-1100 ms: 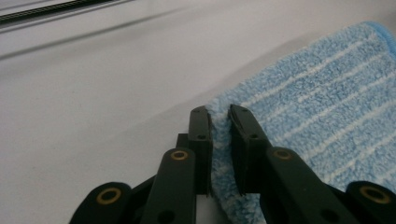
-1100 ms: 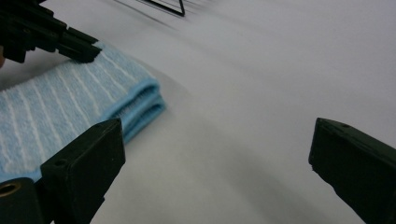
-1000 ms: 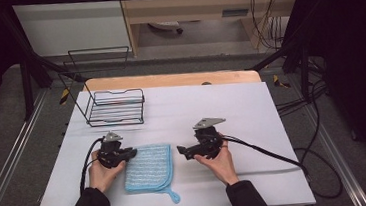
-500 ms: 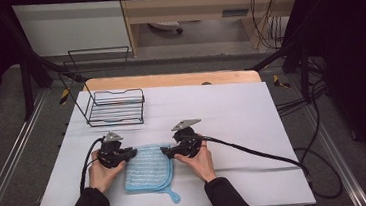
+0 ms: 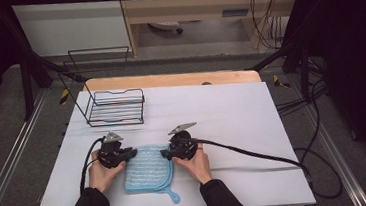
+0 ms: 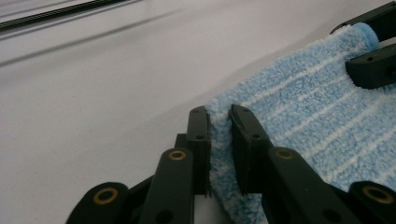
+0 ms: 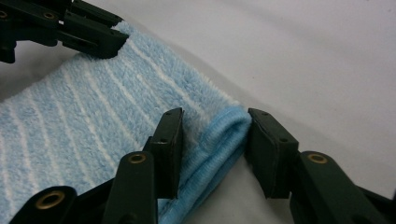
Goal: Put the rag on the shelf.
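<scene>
The blue striped towel (image 5: 147,168) lies near the table's (image 5: 231,109) front edge, presumably pinned for folding. The left gripper (image 6: 219,140) is clamped on its far left corner; the right gripper (image 7: 215,140) straddles the far right corner, jaws apart, not yet gripping

Cloth (image 5: 147,167) corners under grippers

left hand-held gripper (image 6: 219,140) clamped, right hand-held gripper (image 7: 215,144) parted
</scene>
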Motion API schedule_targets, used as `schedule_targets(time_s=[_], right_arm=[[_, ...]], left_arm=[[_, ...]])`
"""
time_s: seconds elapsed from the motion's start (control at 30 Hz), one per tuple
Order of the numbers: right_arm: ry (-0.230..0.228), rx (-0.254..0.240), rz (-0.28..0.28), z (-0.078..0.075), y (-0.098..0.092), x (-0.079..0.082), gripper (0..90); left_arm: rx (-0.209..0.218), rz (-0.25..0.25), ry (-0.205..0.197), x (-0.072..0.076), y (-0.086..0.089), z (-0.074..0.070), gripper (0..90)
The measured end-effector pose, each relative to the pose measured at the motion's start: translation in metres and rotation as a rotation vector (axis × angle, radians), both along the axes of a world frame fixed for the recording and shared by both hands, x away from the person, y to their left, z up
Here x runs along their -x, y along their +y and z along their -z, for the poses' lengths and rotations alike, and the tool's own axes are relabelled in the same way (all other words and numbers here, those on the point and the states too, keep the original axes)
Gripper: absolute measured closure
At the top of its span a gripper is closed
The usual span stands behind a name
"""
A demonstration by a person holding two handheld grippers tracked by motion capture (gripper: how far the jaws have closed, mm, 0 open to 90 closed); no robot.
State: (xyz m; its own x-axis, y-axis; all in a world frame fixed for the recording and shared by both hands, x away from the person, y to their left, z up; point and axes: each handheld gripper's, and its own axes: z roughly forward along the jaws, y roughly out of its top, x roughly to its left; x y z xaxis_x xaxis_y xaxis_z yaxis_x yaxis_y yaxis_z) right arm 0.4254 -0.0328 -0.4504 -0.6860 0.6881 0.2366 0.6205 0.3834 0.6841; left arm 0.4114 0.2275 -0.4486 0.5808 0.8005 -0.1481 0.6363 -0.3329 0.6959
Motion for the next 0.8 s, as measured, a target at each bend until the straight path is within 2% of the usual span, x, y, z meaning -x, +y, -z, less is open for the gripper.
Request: schedule_targets(time_s=[0.13, 0.27, 0.37, 0.6, 0.8], right_arm=[[0.031, -0.007, 0.016, -0.001, 0.0, 0.0, 62.0], [0.087, -0.033, 0.025, -0.001, 0.001, -0.002, 71.0], [0.109, -0.049, 0.025, -0.001, 0.001, -0.002, 75.2], [0.109, -0.073, 0.034, -0.003, 0.0, -0.001, 79.4], [0.077, -0.089, 0.038, -0.008, -0.001, 0.003, 79.5]], left_arm=[[-0.004, 0.001, -0.005, 0.0, 0.0, 0.0, 77.0], [0.004, 0.003, -0.002, 0.0, 0.0, 0.0, 77.0], [0.01, 0.009, -0.002, -0.001, 0.002, 0.001, 77.2], [0.074, 0.002, 0.022, -0.002, 0.008, 0.001, 81.1], [0.099, -0.005, -0.011, 0.002, 0.011, -0.006, 82.3]])
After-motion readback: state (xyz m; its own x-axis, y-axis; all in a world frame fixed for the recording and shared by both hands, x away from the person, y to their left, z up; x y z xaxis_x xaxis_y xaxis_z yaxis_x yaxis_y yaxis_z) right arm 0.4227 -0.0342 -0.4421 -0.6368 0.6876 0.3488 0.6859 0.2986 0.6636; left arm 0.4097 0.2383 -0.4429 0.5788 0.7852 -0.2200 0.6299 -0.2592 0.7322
